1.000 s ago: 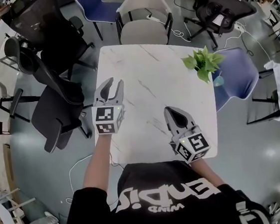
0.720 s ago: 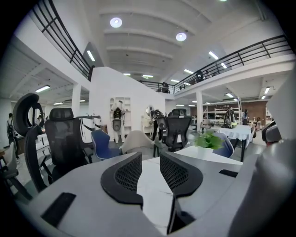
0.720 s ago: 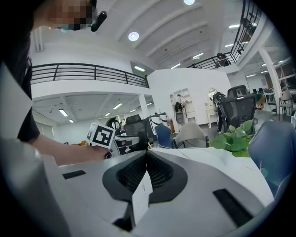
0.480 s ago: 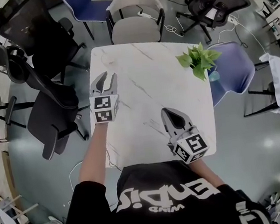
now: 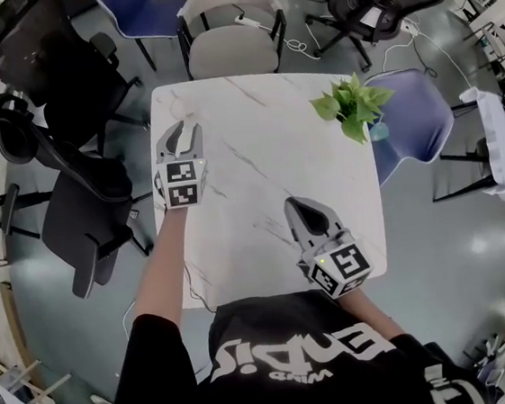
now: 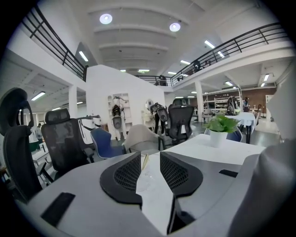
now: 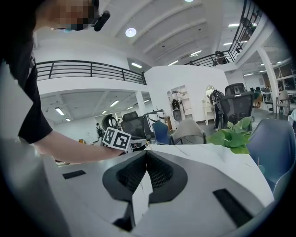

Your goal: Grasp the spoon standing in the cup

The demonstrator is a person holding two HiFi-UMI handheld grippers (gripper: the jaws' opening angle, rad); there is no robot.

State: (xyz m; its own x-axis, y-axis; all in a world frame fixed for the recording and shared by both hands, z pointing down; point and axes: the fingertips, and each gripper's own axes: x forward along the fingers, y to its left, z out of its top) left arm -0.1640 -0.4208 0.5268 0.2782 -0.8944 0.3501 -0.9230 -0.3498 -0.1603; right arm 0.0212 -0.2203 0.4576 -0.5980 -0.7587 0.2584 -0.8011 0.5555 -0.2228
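Marble table (image 5: pixel 256 151) | glass cup (image 6: pixel 143 178) holds spoon (image 6: pixel 144 160) | left gripper (image 6: pixel 150 158) jaws spread | right gripper (image 7: pixel 146 155) jaws together

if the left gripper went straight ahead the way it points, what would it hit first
Most likely the clear cup with the spoon standing in it. Both sit centred in the gap between the open fingers of the left gripper, on the table ahead. How far off is unclear.

Bright, even light from ceiling lamps (image 6: pixel 106 18); shadows on table (image 5: pixel 265 150) soft, faint. Heavy fisheye bend everywhere, black vignette corners in both gripper views. Clear cup (image 6: pixel 146 180) washes out against the white table, slightly soft.
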